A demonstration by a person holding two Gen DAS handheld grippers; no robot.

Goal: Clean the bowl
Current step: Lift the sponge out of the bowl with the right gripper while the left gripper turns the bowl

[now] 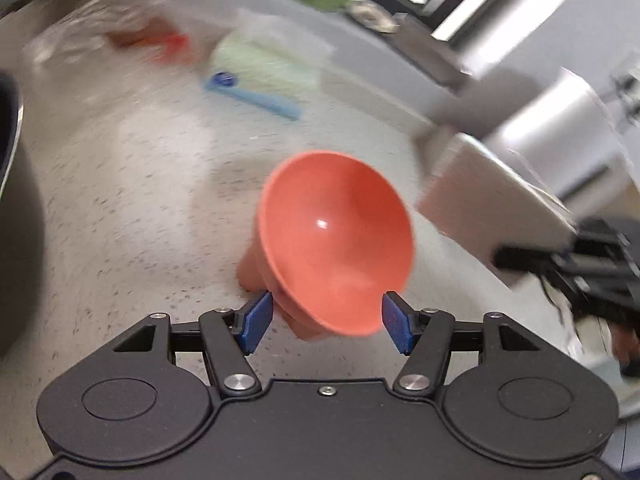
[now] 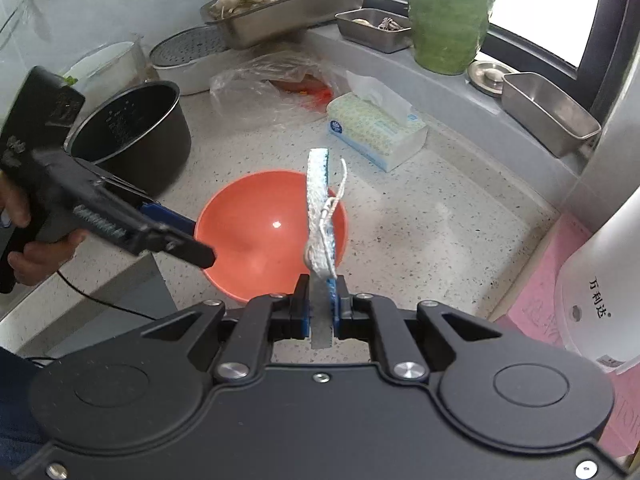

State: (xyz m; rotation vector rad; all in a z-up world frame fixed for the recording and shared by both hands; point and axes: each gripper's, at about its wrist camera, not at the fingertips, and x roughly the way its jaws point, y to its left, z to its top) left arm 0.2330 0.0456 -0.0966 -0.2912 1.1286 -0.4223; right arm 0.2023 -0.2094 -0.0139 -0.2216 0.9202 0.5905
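On my left wrist view the left gripper (image 1: 327,322) has its blue pads (image 1: 256,322) standing apart, one on each side of the near rim of the bowl (image 1: 336,240), and I see no pad pressing on it. That view is smeared, so the bowl looks tipped with its mouth toward the camera, though I cannot tell whether it is really tilted. From the right wrist view the bowl (image 2: 260,236) sits on the speckled counter (image 2: 420,220), orange, empty and glossy inside, just beside the dark pot (image 2: 136,136) at its left. The left gripper (image 2: 188,240) reaches in from the left there, its tips over the bowl's left rim, held by a hand (image 2: 28,248). My right gripper (image 2: 320,304) is clamped on the sponge (image 2: 318,216), a thin white and blue pad that stands on edge above the bowl's right rim, with a loop of white string hanging from it. Farther back on the counter lie a tissue pack (image 2: 376,132) and a crumpled plastic bag (image 2: 264,84). On the ledge by the window stand a green vase (image 2: 450,24) and steel trays (image 2: 548,112). A white appliance (image 2: 600,292) fills the right edge.
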